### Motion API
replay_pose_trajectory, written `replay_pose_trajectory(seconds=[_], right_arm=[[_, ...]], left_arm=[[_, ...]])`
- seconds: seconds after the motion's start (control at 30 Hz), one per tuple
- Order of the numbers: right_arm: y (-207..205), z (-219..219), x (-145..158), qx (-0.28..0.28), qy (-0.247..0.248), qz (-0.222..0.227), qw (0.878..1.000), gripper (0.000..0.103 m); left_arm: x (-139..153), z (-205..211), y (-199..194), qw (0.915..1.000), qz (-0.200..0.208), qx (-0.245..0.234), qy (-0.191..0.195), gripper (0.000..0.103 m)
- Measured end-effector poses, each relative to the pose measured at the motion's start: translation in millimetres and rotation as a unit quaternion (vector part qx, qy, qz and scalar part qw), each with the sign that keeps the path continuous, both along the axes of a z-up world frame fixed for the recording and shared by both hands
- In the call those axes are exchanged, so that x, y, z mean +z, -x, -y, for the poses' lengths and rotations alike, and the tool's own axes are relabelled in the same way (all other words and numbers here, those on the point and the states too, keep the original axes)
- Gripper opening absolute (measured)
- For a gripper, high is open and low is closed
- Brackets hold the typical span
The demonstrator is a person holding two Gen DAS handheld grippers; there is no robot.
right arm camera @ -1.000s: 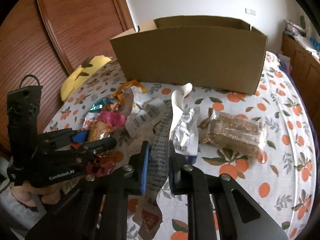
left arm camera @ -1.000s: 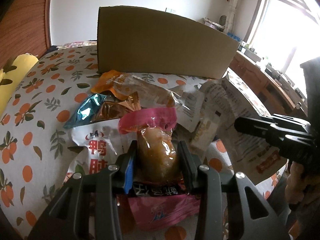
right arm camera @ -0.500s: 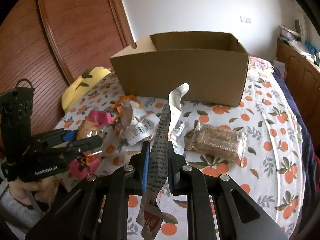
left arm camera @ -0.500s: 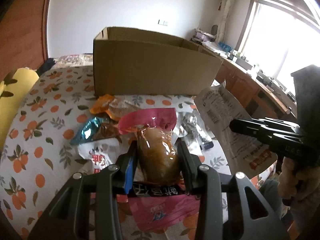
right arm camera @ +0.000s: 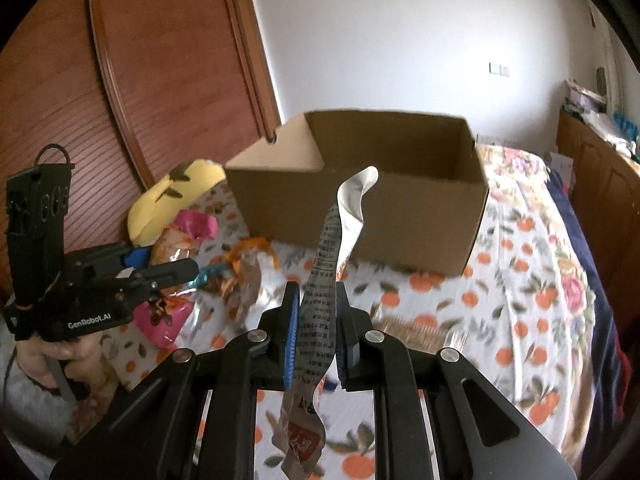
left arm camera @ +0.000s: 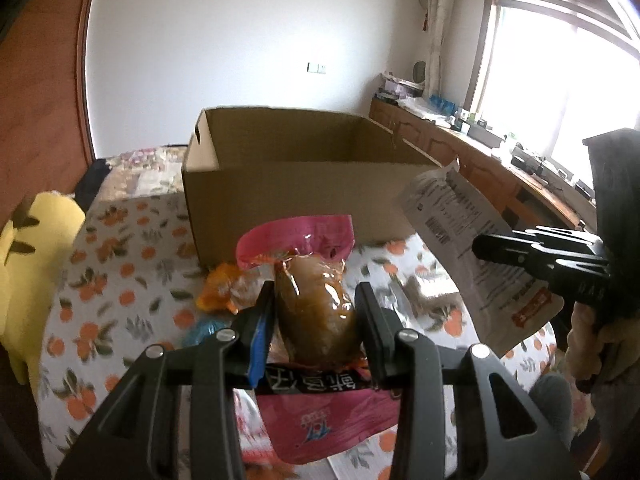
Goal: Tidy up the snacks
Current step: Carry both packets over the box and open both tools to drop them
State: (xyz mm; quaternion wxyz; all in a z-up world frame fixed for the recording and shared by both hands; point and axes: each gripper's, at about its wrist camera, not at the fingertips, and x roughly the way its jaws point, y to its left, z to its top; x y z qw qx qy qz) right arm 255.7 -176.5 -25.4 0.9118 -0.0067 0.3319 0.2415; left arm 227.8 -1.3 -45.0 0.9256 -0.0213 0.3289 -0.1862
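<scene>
My left gripper (left arm camera: pixel 316 300) is shut on a pink snack pack (left arm camera: pixel 316 304) with a brown, clear-wrapped piece inside, held above the bed. My right gripper (right arm camera: pixel 316 300) is shut on a flat white snack packet (right arm camera: pixel 324 312) printed with black text, which hangs edge-on between the pads. An open cardboard box (left arm camera: pixel 304 196) stands ahead on the orange-print sheet (left arm camera: pixel 120 280); its inside looks bare in the right wrist view (right arm camera: pixel 400 152). The right gripper (left arm camera: pixel 480 250) with its white packet (left arm camera: pixel 460 236) shows at the right of the left wrist view. In the right wrist view the left gripper (right arm camera: pixel 176 260) carries the pink pack (right arm camera: pixel 188 232).
Several loose snacks lie in front of the box: an orange-edged bag (right arm camera: pixel 248 264), a teal wrapper (left arm camera: pixel 204 332), a grain bar pack (left arm camera: pixel 432 296). A yellow plush (right arm camera: pixel 176 196) leans at the left by wooden wardrobe doors (right arm camera: pixel 120 100). Wooden cabinets (left arm camera: pixel 460 152) run along the right under the window.
Both grippers have risen with their packs off the bed. The box now sits lower in view, its open inside showing, and the loose snacks have dropped down in the frames.
</scene>
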Motion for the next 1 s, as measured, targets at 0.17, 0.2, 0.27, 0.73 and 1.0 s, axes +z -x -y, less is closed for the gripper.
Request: replay_pose_trajectory(seconds=[0.17, 0.2, 0.27, 0.73, 1.0], right_arm=[[-27, 5, 23, 0.003, -0.016, 0.026, 1.000, 0.013], [-32, 5, 26, 0.005, -0.019, 0.029, 0.999, 0.013], [-46, 4, 36, 0.011, -0.024, 0.040, 0.999, 0.013], [-155, -13, 76, 0.023, -0.052, 0.080, 0.995, 0.013], [-188, -19, 58, 0.014, -0.056, 0.075, 0.996, 0.013]], left_arm=[[26, -1, -27, 0.9996, 0.026, 0.002, -0.007, 0.039], [30, 0, -31, 0.9995, 0.030, 0.002, -0.009, 0.039], [39, 0, -42, 0.9992, 0.039, 0.002, -0.012, 0.039], [78, -8, -131, 0.9965, 0.074, 0.016, -0.036, 0.039], [66, -3, -172, 0.9976, 0.062, 0.008, -0.030, 0.039]])
